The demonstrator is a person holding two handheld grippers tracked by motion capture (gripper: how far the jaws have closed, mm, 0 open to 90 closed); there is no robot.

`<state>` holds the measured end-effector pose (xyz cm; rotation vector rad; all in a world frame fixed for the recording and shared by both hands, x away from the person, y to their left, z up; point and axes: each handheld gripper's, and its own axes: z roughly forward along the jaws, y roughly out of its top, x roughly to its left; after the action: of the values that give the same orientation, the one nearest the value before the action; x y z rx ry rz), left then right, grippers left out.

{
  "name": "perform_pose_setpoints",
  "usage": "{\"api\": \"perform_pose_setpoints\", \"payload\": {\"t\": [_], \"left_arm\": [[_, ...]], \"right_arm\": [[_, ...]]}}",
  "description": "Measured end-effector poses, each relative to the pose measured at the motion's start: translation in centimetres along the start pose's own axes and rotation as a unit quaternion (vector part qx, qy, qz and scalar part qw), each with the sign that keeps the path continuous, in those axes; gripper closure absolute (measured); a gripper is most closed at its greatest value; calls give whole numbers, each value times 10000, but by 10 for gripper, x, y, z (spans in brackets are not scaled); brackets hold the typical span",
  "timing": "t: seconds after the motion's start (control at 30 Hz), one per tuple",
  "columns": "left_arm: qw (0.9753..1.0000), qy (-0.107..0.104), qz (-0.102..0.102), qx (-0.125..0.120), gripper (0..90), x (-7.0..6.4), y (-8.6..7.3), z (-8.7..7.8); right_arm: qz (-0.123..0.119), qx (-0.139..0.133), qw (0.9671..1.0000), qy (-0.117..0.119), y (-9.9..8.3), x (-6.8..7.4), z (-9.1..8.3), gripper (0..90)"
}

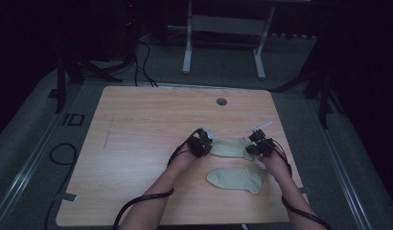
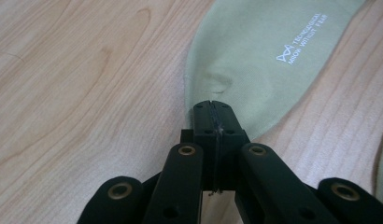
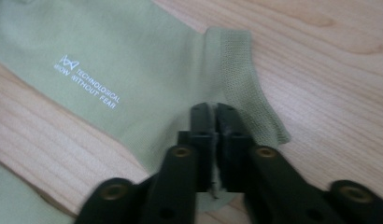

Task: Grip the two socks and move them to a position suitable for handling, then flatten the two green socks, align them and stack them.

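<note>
- The left gripper (image 1: 202, 142) sits low over the table, its jaws pressed together on the toe end of the far sock (image 2: 255, 56).
- The right gripper (image 1: 258, 145) is level with it, jaws clamped on the same sock by its ribbed cuff.
- Both forearms reach in from the near edge and angle towards each other.
- A black cable trails back along each arm.

Dim room, grey floor (image 1: 233, 62), white table frame (image 1: 223, 24)
</note>
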<state>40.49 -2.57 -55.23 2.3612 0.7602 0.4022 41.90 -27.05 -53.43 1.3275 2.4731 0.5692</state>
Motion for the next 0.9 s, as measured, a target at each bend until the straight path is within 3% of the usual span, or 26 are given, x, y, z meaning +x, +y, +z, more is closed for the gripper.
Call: {"api": "perform_pose_setpoints", "payload": {"t": [0.07,0.13,0.17,0.23,0.4,0.5,0.63,0.7,0.9], "left_arm": [[9998,-114,-124,-123,784,0,0,-5],[9996,-164,-136,-161,618,-2,1,-13],[9996,-166,-175,-176,618,-4,1,-17],[9994,-284,-140,-153,519,-8,1,-27],[9986,-466,-142,-226,494,-19,-7,-46],[9977,-647,-119,-131,494,-31,-17,-54],[9976,-688,-88,-58,495,-38,-22,-54],[9959,-898,-98,8,510,-47,-29,-51],[9952,-965,-5,130,525,-59,-35,-44]], "right_arm": [[-88,-93,9999,28,0,2,-4,778],[-124,-142,9998,53,0,2,-7,752],[-189,-225,9995,131,-2,3,-13,711],[-244,-289,9992,143,-6,3,-21,693],[-350,-359,9982,330,-25,5,-38,622],[-405,-322,9981,334,-48,9,-45,622],[-578,-120,9980,238,-66,17,-42,621],[-515,-152,9980,340,-80,18,-42,613],[-494,-257,9977,393,-91,22,-44,630]]}}
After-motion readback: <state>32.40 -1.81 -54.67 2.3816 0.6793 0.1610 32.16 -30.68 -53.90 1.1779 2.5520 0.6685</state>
